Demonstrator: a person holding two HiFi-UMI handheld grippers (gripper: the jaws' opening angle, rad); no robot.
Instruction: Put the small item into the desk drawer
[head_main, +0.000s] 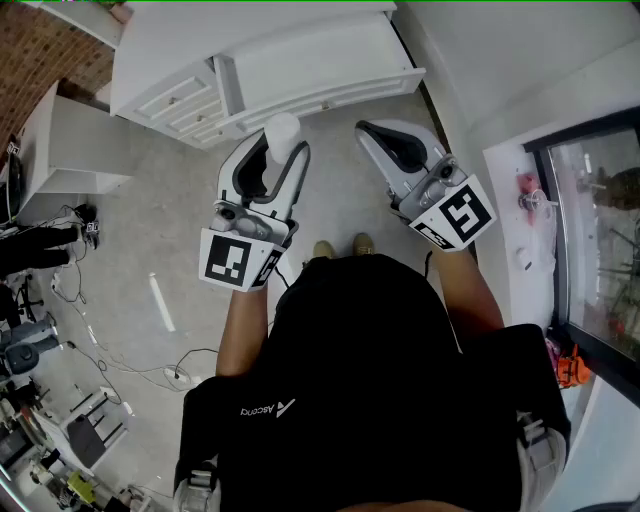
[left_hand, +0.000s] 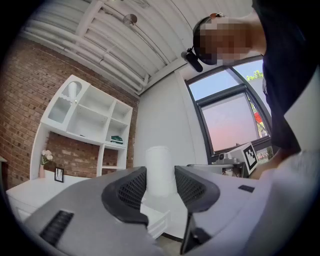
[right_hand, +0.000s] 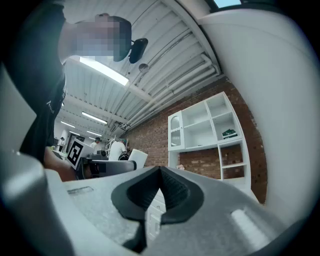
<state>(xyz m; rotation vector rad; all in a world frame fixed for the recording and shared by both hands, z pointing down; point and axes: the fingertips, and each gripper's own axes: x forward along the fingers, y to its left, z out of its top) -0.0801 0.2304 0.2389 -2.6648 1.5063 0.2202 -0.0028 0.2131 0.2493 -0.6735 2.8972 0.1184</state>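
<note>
The small item is a white cylinder (head_main: 281, 134) (left_hand: 160, 170), standing upright between the pads of my left gripper (head_main: 276, 160) (left_hand: 160, 186), which is shut on it. I hold it in the air in front of the white desk (head_main: 300, 70), whose drawer fronts (head_main: 188, 107) look closed. My right gripper (head_main: 378, 135) (right_hand: 159, 192) hovers level beside it with its jaws pressed together and nothing in them. In the right gripper view the cylinder (right_hand: 138, 159) shows off to the left. The brick wall behind the desk carries a white shelf unit (left_hand: 87, 117) (right_hand: 212, 130).
A low white side table (head_main: 70, 150) stands left of the desk. Cables (head_main: 90, 340) trail over the grey floor on the left. A window (head_main: 600, 230) and its white sill run along the right. The person's shoes (head_main: 343, 246) stand just short of the desk.
</note>
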